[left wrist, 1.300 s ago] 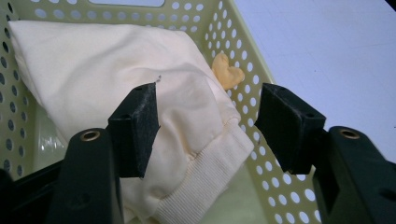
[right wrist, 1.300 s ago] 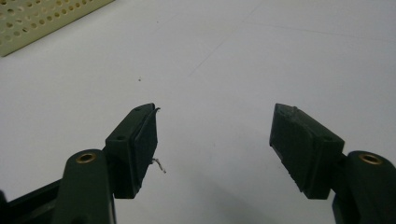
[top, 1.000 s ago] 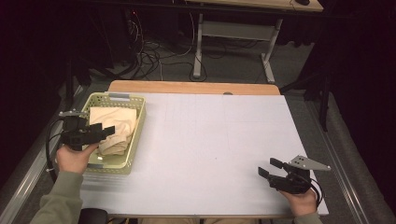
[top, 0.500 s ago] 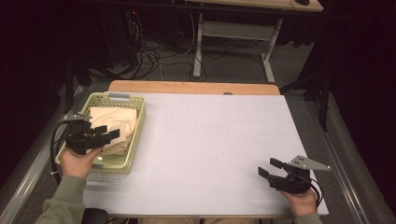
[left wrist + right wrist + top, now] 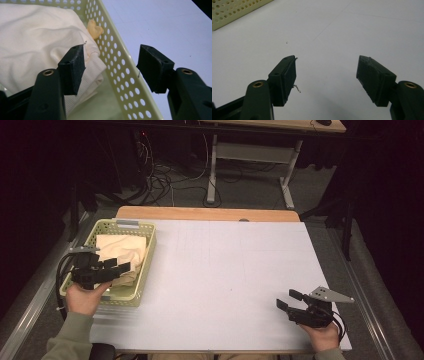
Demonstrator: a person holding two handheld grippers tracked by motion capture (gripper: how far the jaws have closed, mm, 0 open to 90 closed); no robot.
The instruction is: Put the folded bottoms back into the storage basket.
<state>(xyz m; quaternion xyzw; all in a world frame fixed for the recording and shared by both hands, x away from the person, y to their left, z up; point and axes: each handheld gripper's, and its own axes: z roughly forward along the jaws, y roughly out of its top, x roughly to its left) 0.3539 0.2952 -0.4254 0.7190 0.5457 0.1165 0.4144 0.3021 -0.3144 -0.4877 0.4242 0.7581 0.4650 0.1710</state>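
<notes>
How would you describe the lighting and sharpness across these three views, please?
High view: the white table top is evenly lit, while the floor and cables behind fall into deep dark. Left gripper view: the cream folded cloth and perforated pale-green plastic basket are bright and fairly sharp; the near black pads look softer. Right gripper view: the sheet is slightly grey with soft shadow under the right tool.

The right gripper looks along its two black fingers, which stand wide apart with nothing between them, held just above the white table. A short pale thread clings to the inner edge of the finger at the left of the picture. In the upper left corner shows the perforated wall of a pale yellow basket, well apart from the fingers.
</notes>
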